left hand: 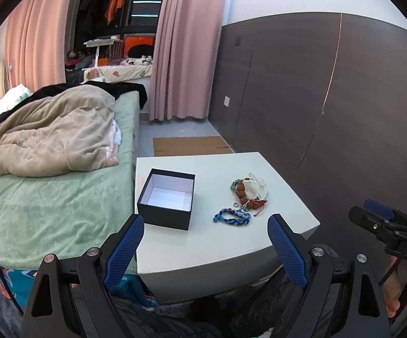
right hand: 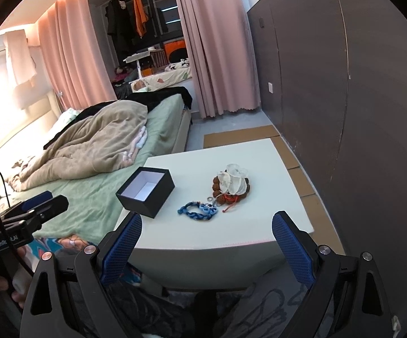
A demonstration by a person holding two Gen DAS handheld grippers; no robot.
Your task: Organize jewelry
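Note:
An open black box [left hand: 166, 198] with a white inside stands empty on the white table [left hand: 203, 242]; it also shows in the right wrist view [right hand: 145, 192]. Right of it lies a blue braided bracelet [left hand: 231, 217] [right hand: 197, 210]. Behind that is a heap of brown beads, white shell pieces, small rings and a red cord [left hand: 249, 191] [right hand: 231, 187]. My left gripper [left hand: 205, 222] is open and empty, held short of the table's near edge. My right gripper [right hand: 206, 221] is open and empty, also short of the near edge. Each gripper shows at the side of the other's view.
A bed [left hand: 48, 197] with a green sheet and a beige blanket adjoins the table's left side. A dark wall panel [left hand: 330, 98] runs along the right. Flat cardboard [left hand: 192, 146] lies on the floor beyond the table. Pink curtains [left hand: 180, 56] hang at the back.

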